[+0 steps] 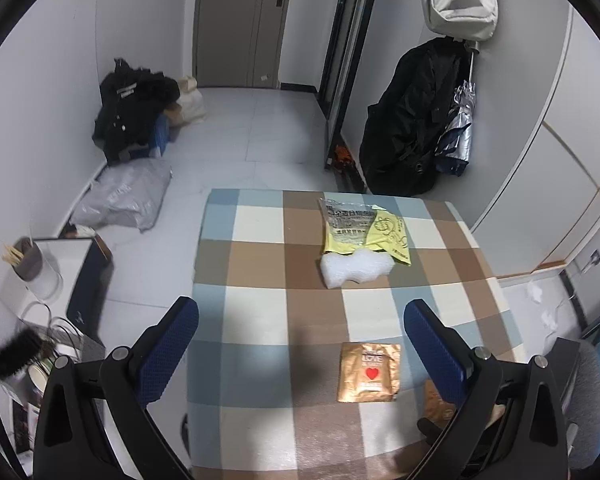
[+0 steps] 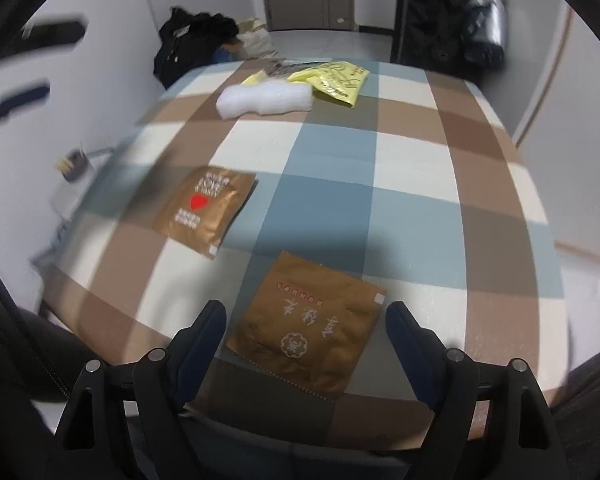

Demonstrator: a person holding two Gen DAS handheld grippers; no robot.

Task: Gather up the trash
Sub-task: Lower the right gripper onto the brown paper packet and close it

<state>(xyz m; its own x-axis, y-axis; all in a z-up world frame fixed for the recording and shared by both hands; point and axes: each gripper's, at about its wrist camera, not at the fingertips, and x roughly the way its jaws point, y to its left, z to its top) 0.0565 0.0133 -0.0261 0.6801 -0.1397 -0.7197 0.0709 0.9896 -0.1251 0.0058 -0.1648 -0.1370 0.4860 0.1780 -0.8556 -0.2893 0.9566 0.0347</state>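
A checked table [image 1: 260, 264] carries the trash. A gold packet with a red heart [image 1: 370, 372] lies near the front, also seen in the right wrist view [image 2: 204, 210]. A second gold packet with white characters [image 2: 306, 326] lies at the near edge, between the open fingers of my right gripper [image 2: 308, 316]. A yellow-and-clear plastic bag [image 1: 362, 226] and a white foam piece [image 1: 356, 268] lie at the far side; both show in the right wrist view: bag [image 2: 332, 78], foam [image 2: 266, 98]. My left gripper [image 1: 300, 312] is open and empty above the table.
A grey parcel bag [image 1: 124, 200] and black clothes on a blue box [image 1: 134, 116] lie on the floor at left. A side shelf with a cup of sticks [image 1: 26, 260] stands left of the table. A black coat and umbrella [image 1: 420, 120] hang at the right.
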